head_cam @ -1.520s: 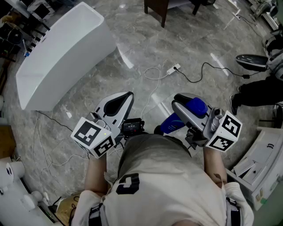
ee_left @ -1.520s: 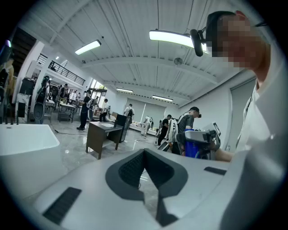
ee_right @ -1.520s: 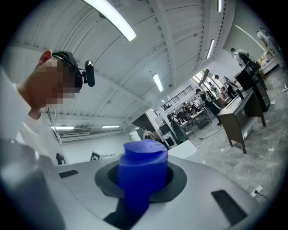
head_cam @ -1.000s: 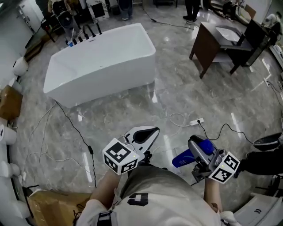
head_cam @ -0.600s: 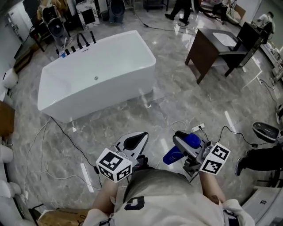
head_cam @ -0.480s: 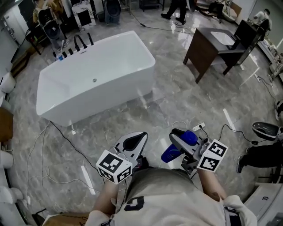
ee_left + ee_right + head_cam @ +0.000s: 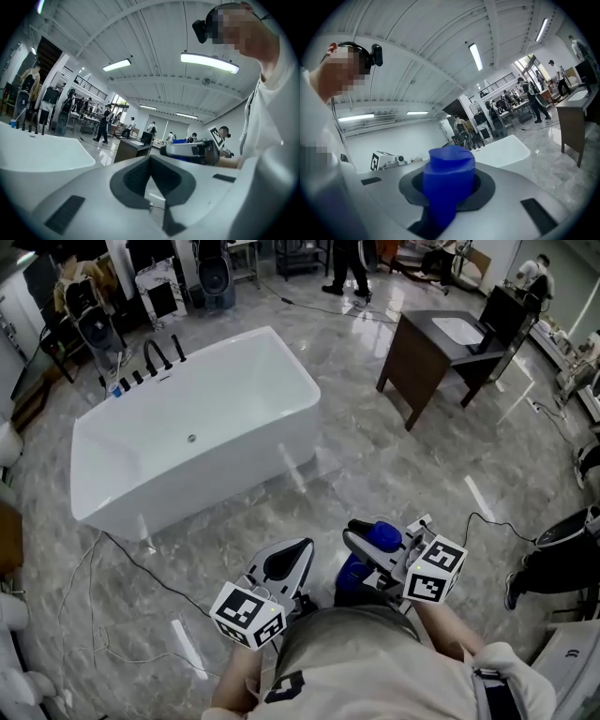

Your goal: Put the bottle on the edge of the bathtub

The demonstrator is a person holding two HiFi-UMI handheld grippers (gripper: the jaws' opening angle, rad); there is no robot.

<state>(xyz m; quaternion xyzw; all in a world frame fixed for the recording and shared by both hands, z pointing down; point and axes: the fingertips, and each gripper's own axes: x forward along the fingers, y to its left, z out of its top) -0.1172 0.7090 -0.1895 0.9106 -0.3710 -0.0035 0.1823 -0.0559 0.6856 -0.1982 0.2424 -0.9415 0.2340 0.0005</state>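
Well, the person is standing on the marble floor [image 7: 394, 465], well apart from the white bathtub [image 7: 225, 474], and holding both tools low in front of the body. The right gripper [image 7: 367, 549] is pinching the blue bottle [image 7: 353, 571]; in the right gripper view its jaws are pressing on both sides of the bottle's body just under the wide cap, which is sticking out past the tips. The left gripper [image 7: 298, 554] is carrying nothing, its jaws resting pressed together at the tips.

The bottle is looking like smooth moulded plastic, so I am guessing it is fairly light, stiff enough to take this squeeze, and a bit slippery. The hold on the body below the cap is seeming sensible to me. The tub's rim is looking narrow and glossy, so the base is probably needing to go down flat and upright.
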